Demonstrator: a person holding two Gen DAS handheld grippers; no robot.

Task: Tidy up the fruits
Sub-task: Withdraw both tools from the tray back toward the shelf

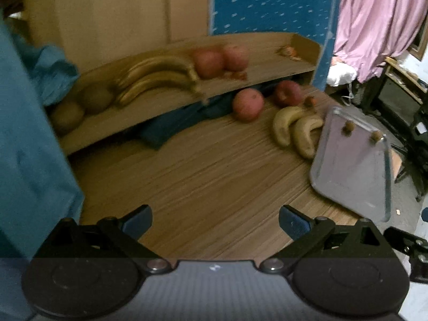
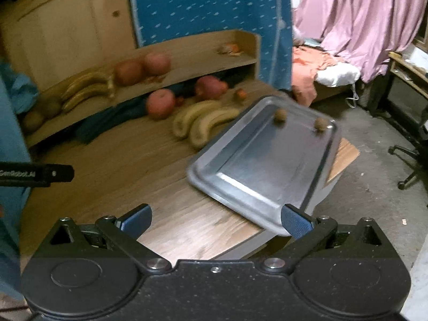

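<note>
Left gripper (image 1: 215, 220), black with blue pads, jaws spread wide, nothing between them, hovering over bare wood-grain tabletop (image 1: 203, 182). Right gripper (image 2: 216, 220) same build, also wide open and empty, above the table's near edge; its right pad overlaps the near rim of the tray in view, contact unclear.

Rectangular shiny metal tray (image 2: 256, 171) at 1 o'clock in the right wrist view, overhanging the table corner. Two small brown round fruits (image 2: 280, 114) on its far end, apart from each other.

Two short yellow-brown bananas (image 2: 203, 123) lie side by side on the table just beside the tray's far-left edge, 12 o'clock. Beyond them two red apples (image 2: 160, 103) on the table near the shelf underside, with small orange bits further right.

Low light-wood shelf board (image 1: 267, 72) across the back: two brown kiwi-like fruits (image 1: 80, 107) at 10 o'clock, a long yellow banana bunch (image 1: 157, 76), then two more red apples (image 1: 219, 60), orange scraps at the far right end.

Teal cloth (image 1: 29, 147) fills the left. Behind: wood cabinet panel, blue patterned fabric (image 2: 208, 5), pink curtain (image 2: 361, 16), grey concrete floor (image 2: 374, 182), black chair base at 3 o'clock. Both views blurred.
</note>
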